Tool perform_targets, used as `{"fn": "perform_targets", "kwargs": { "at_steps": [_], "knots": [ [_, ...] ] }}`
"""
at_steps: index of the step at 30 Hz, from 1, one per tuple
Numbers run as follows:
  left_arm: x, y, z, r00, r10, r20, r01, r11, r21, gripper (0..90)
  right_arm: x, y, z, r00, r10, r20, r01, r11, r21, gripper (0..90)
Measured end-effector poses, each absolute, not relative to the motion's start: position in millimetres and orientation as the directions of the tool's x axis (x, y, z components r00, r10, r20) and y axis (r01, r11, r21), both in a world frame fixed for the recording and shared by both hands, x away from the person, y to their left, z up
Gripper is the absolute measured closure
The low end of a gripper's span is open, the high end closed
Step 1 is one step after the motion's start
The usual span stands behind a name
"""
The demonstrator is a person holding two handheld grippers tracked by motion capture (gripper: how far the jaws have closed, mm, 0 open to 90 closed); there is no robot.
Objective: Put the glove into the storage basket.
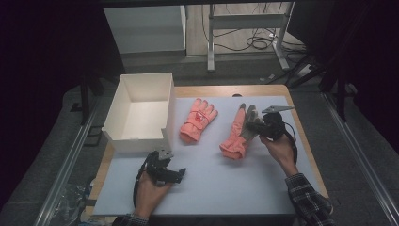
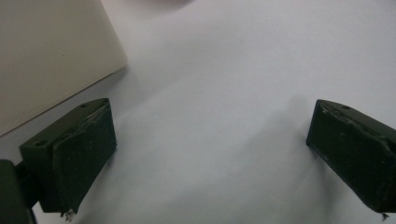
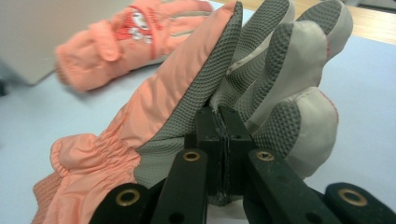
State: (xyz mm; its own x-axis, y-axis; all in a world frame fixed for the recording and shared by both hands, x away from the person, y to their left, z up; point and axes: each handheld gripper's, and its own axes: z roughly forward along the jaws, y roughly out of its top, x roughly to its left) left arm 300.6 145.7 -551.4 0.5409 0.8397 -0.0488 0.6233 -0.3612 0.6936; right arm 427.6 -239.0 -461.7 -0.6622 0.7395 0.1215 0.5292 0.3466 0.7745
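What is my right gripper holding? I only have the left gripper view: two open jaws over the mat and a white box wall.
Observer: The right gripper is shut on the palm-up glove, pinching its grey palm fabric.
Operator: Is there a second glove?
Observer: Yes, the other glove lies back up on the mat, between the box and the held one.
Operator: Anything in the box yet?
Observer: No, the high view shows its floor bare.
Operator: Where is my left gripper relative to the box?
Observer: The left gripper sits just in front of the box's near right corner, resting low on the mat.
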Motion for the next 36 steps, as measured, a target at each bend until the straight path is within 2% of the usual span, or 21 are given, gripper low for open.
{"fn": "perform_targets", "kwargs": {
  "at_steps": [15, 26, 36],
  "knots": [
    [301, 146, -551, 0.543, 0.839, -0.047, 0.623, -0.365, 0.692, 1.3, 398, -227, -451, -0.823, 0.545, 0.158, 0.442, 0.440, 0.782, 87.9],
    [301, 146, -551, 0.544, 0.838, -0.044, 0.622, -0.367, 0.692, 1.3, 385, -203, -465, -0.904, 0.402, 0.143, 0.359, 0.537, 0.763, 87.9],
    [301, 146, -551, 0.543, 0.838, -0.045, 0.623, -0.366, 0.692, 1.3, 394, -186, -489, -0.918, 0.382, 0.104, 0.331, 0.597, 0.731, 87.4]
  ]
}}
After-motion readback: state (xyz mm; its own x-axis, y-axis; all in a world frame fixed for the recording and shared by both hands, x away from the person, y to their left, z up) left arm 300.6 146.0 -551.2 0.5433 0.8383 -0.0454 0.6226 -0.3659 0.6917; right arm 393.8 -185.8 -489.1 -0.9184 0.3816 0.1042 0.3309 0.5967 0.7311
